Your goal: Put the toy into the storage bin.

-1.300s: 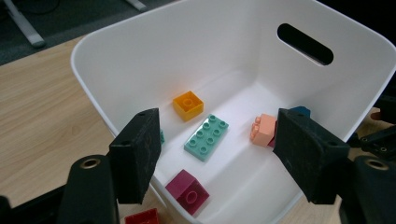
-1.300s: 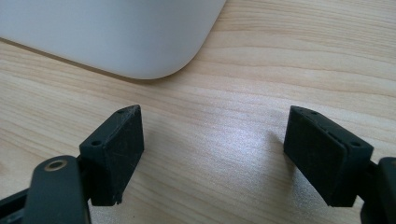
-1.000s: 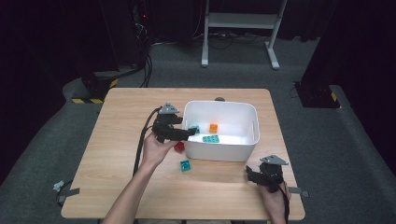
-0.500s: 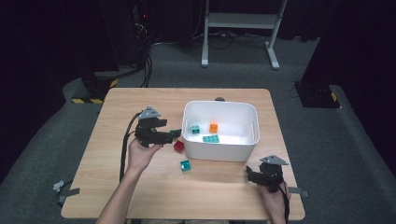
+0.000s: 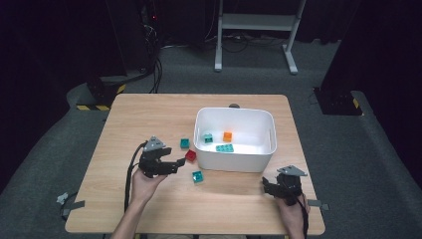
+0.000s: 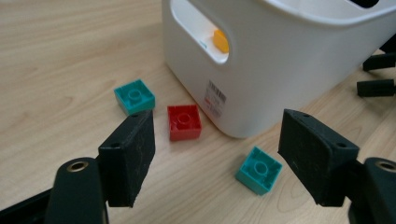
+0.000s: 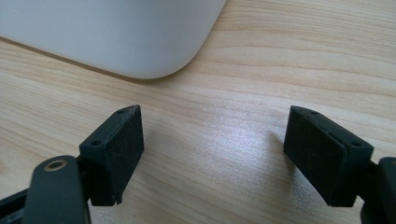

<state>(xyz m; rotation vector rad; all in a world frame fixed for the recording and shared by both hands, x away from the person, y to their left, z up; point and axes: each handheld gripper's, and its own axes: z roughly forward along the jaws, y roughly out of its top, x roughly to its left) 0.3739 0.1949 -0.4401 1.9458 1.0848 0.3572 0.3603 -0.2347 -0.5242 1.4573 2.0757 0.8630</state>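
My left gripper [image 5: 175,166] hovers low over the table, left of the white bin [image 5: 271,134]. It is open; its jaws have just been closing a little with nothing between them. Ahead of the left gripper [image 6: 217,140] lie a red brick [image 6: 185,122], a teal brick [image 6: 134,95] and a second teal brick [image 6: 259,169]. From above, the red brick [image 5: 190,156] sits just beyond its tips. My right gripper [image 5: 266,188] rests open near the front right edge. In its own view the right gripper [image 7: 212,135] frames bare wood below the bin's corner [image 7: 116,32].
Inside the bin lie a teal brick [image 5: 207,138], an orange brick [image 5: 227,136] and a flat teal plate [image 5: 224,148]. The orange brick [image 6: 221,41] shows through the bin's handle slot. Around the table is dark floor, with a white stand [image 5: 254,30] behind.
My left gripper drew back from the bin's left rim, moving left, toward the person and lower. A teal brick in the bin and another on the table came into sight. The right gripper stayed put.
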